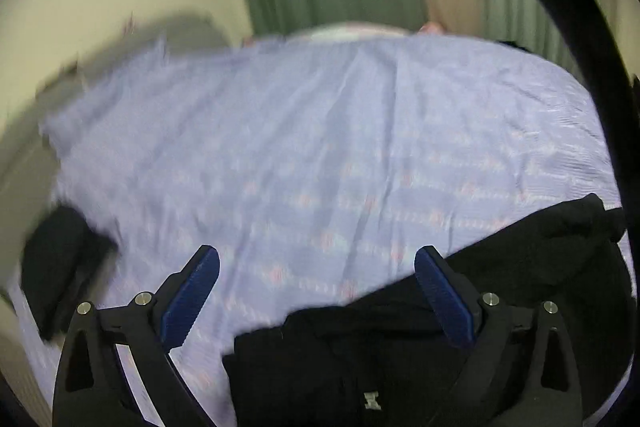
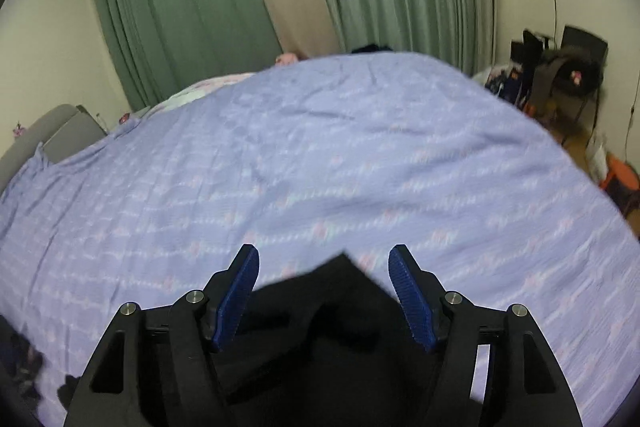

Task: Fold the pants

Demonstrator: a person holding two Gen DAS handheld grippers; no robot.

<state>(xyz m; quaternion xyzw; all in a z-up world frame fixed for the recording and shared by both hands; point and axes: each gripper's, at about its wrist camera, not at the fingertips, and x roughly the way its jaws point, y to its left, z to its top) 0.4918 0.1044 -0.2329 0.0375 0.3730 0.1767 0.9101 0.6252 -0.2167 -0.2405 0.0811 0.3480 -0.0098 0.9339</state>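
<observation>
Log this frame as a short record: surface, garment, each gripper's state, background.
surface: lilac patterned bedspread covering a bed
garment: black pants, bunched at the near edge of the bed
left gripper: open, nothing between the pads, pants below its right finger
right gripper: open, a black fabric corner pokes up between the fingers, pads not pressing it
background: green curtains, cream wall
</observation>
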